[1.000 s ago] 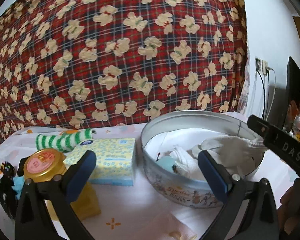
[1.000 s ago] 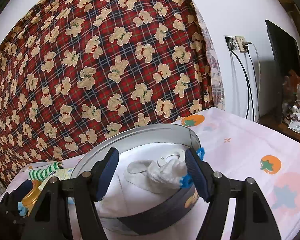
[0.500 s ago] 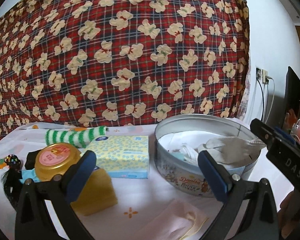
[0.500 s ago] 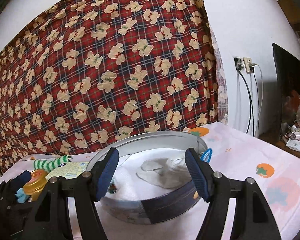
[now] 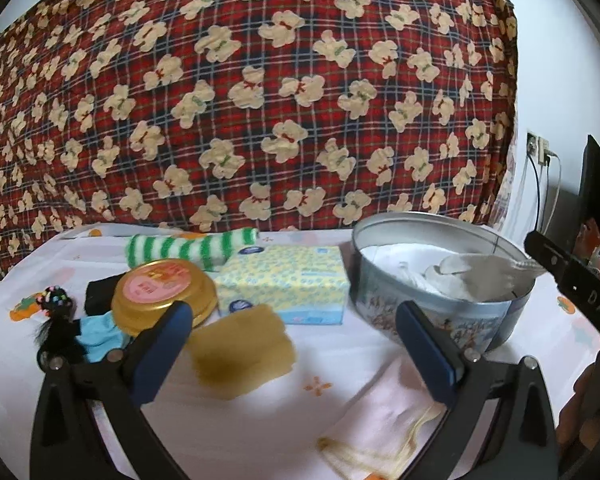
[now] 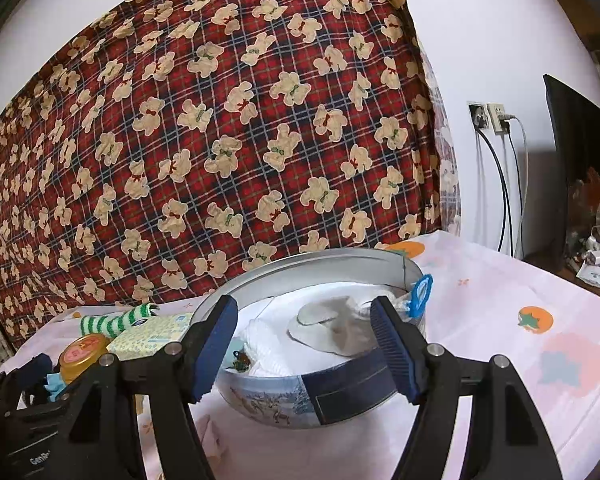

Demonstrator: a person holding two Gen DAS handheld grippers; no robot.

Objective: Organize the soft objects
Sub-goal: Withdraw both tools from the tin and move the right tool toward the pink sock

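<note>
1. The round tin [image 5: 440,308] sits at the right of the left wrist view, on the bench [image 5: 260,420]. It already holds white cloths and a grey sock [image 5: 476,276] draped near its right rim.
2. Soft things still outside it: a green-striped rolled sock [image 5: 192,248] lying with its long axis left to right along the back edge, a yellow sponge [image 5: 240,352] at centre, a pale pink cloth [image 5: 384,420] at the lower right of the frame, and a blue cloth scrap [image 5: 100,332] at the left.
3. The left gripper [image 5: 292,352] has its fingers [image 5: 160,352] wide apart with nothing in them; the sponge lies just ahead, between the fingers and a little left of their midline, the pink cloth just under the right finger.
4. The right gripper [image 6: 304,344] is likewise spread and empty, pointed straight at the tin, which fills the gap between its fingers.
5. I judge the left hand is nearer the loose pieces, so the sponge or pink cloth looks like its next pick.
6. Around them stand a gold-lidded jar [image 5: 160,292], a tissue pack [image 5: 284,284] and a black hair tie [image 5: 56,304], with a bear-print plaid cloth [image 5: 260,100] behind.
</note>
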